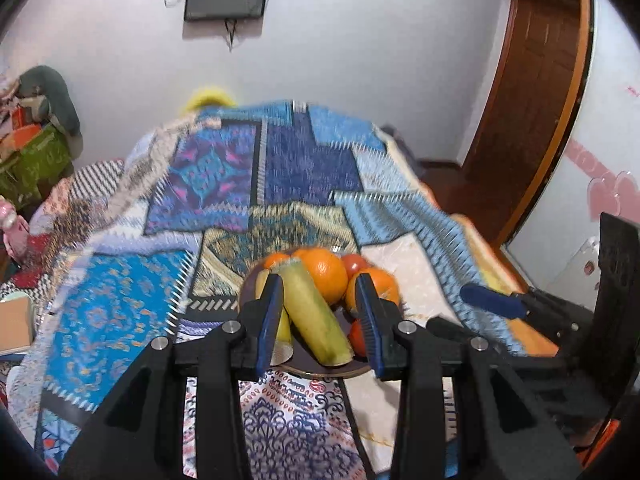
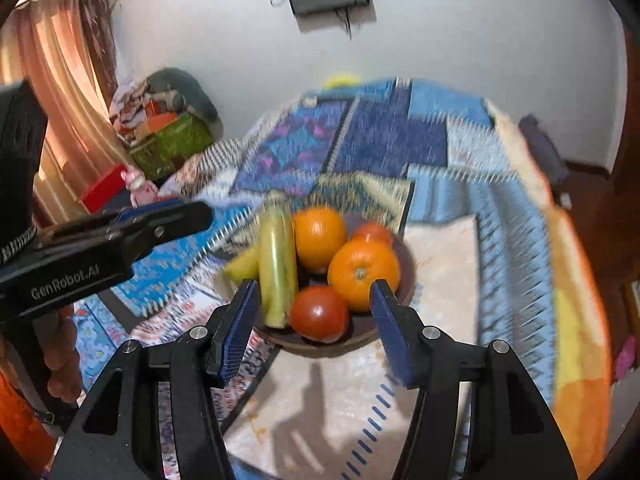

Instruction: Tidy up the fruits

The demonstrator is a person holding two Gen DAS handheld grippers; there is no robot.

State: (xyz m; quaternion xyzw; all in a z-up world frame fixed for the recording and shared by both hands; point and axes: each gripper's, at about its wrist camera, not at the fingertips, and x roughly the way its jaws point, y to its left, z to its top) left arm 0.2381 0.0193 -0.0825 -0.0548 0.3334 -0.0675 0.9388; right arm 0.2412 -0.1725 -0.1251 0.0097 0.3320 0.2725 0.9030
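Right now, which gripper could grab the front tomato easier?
Probably the right gripper: its open jaws frame the tomato, which is nearest in its view. The left gripper lines up with the cucumber instead, with a narrower gap.

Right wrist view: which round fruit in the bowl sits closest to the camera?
The red tomato at the bowl's front edge; the oranges lie behind it.
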